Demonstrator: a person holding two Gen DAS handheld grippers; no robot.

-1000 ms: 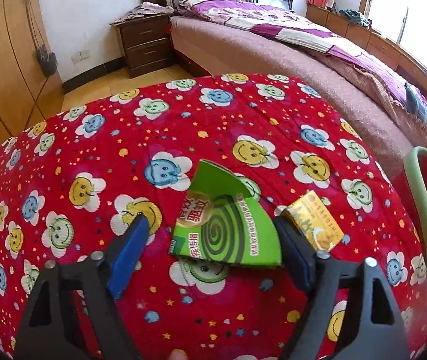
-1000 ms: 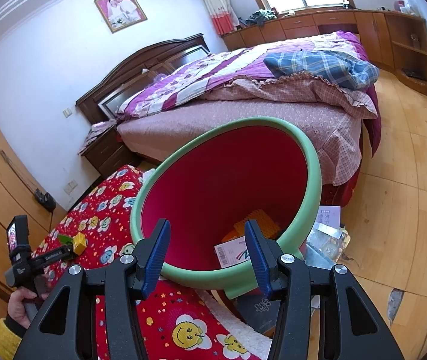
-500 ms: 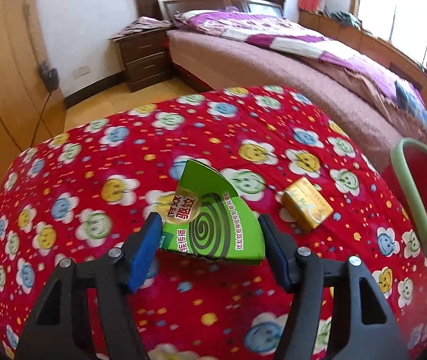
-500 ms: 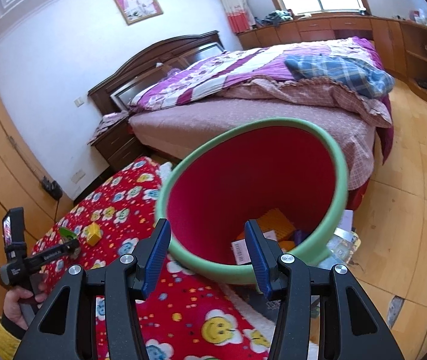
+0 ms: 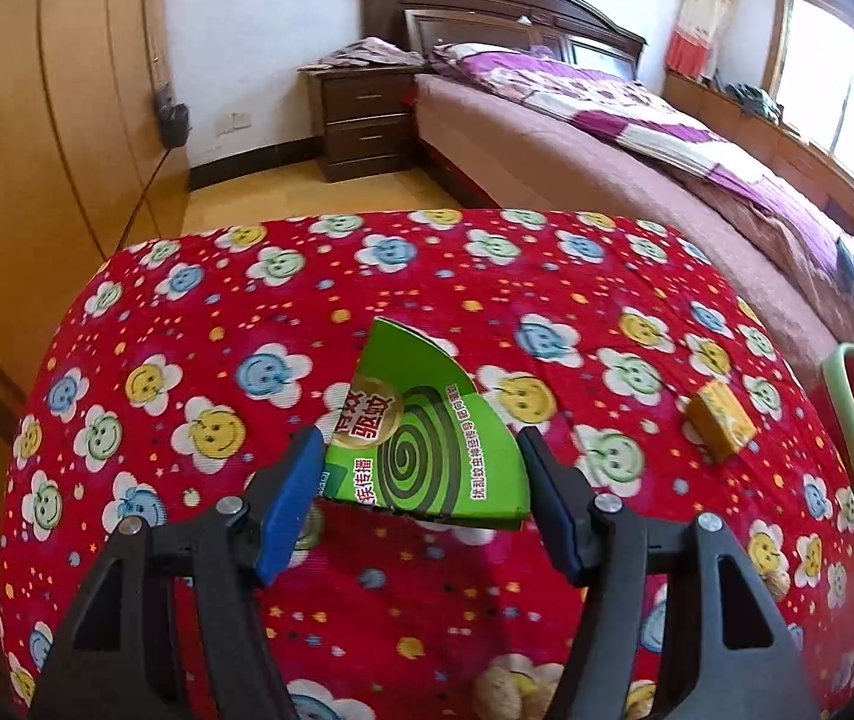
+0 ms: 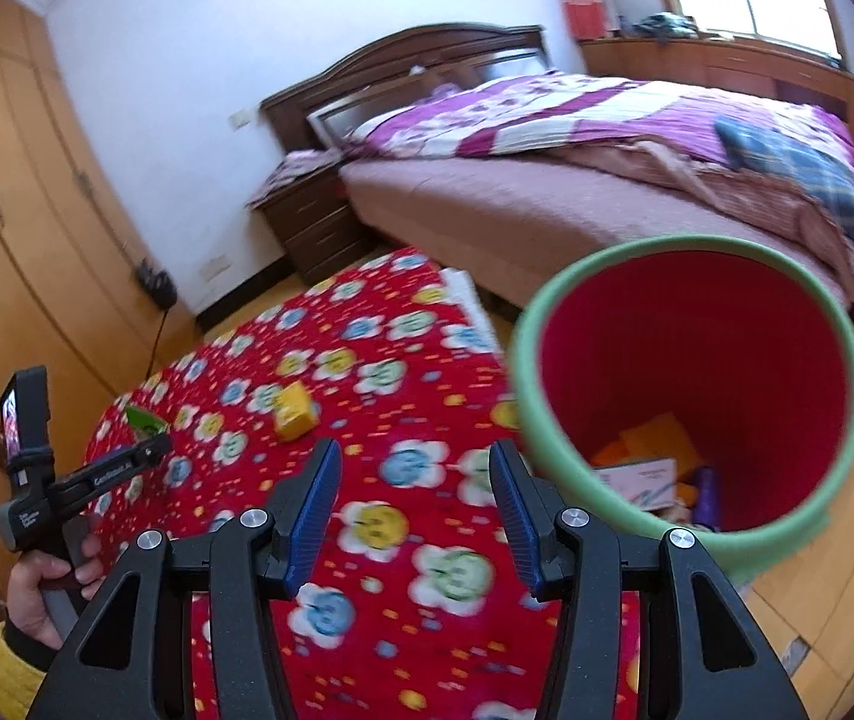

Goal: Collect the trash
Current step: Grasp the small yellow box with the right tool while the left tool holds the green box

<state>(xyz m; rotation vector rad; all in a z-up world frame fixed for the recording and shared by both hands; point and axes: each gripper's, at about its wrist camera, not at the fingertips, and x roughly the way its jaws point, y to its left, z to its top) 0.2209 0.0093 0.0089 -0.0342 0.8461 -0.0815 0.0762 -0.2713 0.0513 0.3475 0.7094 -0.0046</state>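
Left wrist view: my left gripper (image 5: pixel 420 480) has its jaws closed in on a green fan-shaped piece of cardboard packaging printed with a dark spiral (image 5: pixel 427 438). The blue pads (image 5: pixel 288 504) sit against its two lower corners, and the piece appears lifted off the red cloth patterned with smiling flowers (image 5: pixel 186 312), its pointed end tilted up and away from me. To the right on that cloth lies a small yellow box (image 5: pixel 719 425), well apart from the green piece. At the far right edge shows the pale green rim of a red-lined round bin (image 5: pixel 847 414), standing beside the cloth-covered surface. Beyond it all stand a dark wooden bed with a purple patterned quilt (image 5: pixel 607 102) and a dark wooden nightstand (image 5: pixel 366 114).

In the right wrist view my right gripper (image 6: pixel 414 510) has its jaws partly apart with nothing between them, hovering over the cloth near the bin (image 6: pixel 523 360). Inside the bin lie orange pieces and a white printed card. The yellow box (image 6: pixel 293 411) rests on the cloth ahead and to the left. Further left, a hand (image 6: pixel 45 585) with a yellow cuff grips my left gripper's handle, a green tip showing at its jaws.
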